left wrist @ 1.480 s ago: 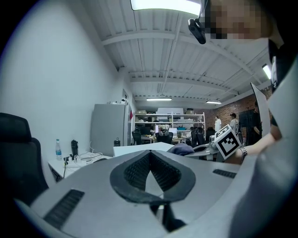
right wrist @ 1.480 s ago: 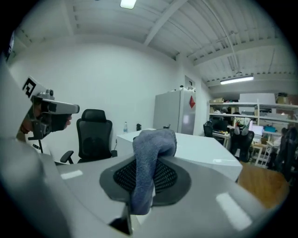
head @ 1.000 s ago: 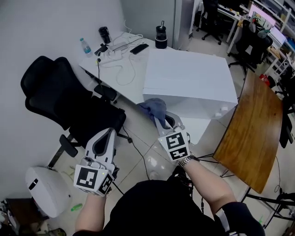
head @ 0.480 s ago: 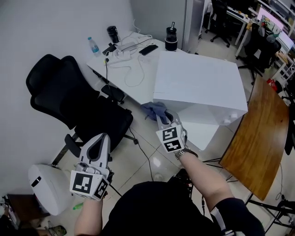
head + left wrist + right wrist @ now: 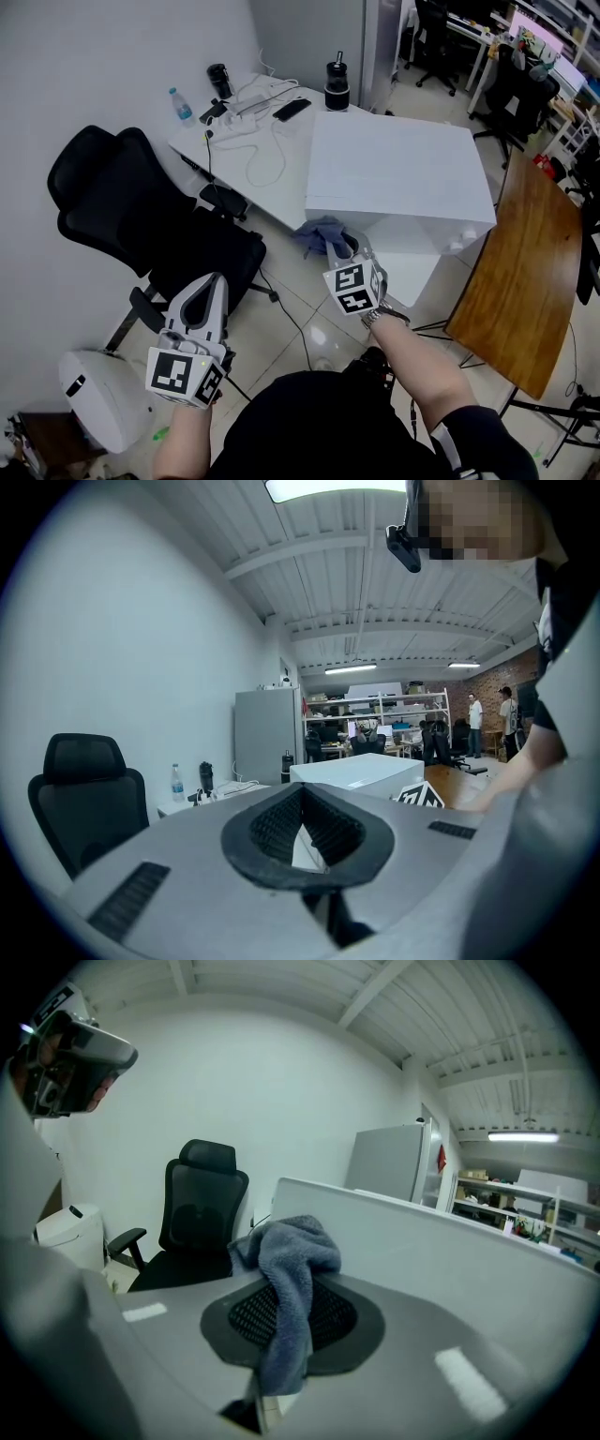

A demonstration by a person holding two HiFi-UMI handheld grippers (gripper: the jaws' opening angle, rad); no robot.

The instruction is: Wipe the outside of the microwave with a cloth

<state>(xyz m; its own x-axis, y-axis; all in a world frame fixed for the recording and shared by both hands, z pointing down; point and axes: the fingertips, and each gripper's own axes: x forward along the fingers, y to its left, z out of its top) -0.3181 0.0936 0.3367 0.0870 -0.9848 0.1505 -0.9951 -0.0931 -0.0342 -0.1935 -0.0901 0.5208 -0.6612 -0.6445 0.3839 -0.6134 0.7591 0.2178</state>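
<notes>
The right hand-held gripper (image 5: pixel 281 1309) (image 5: pixel 332 247) clamps the cloth (image 5: pixel 287 1258) (image 5: pixel 319 231), its bunched end pointing at the microwave (image 5: pixel 394 169). The left hand-held gripper (image 5: pixel 306 832) (image 5: pixel 210 281) is closed, empty.

The left gripper (image 5: pixel 305 801) fills the lower frame, its jaws together with nothing between them. Just above it at centre stands the white microwave (image 5: pixel 361 771). At lower left is a black office chair (image 5: pixel 84 789); right of it, a water bottle (image 5: pixel 176 783) and a dark tumbler (image 5: pixel 205 777) stand on a white desk (image 5: pixel 178 806).
</notes>
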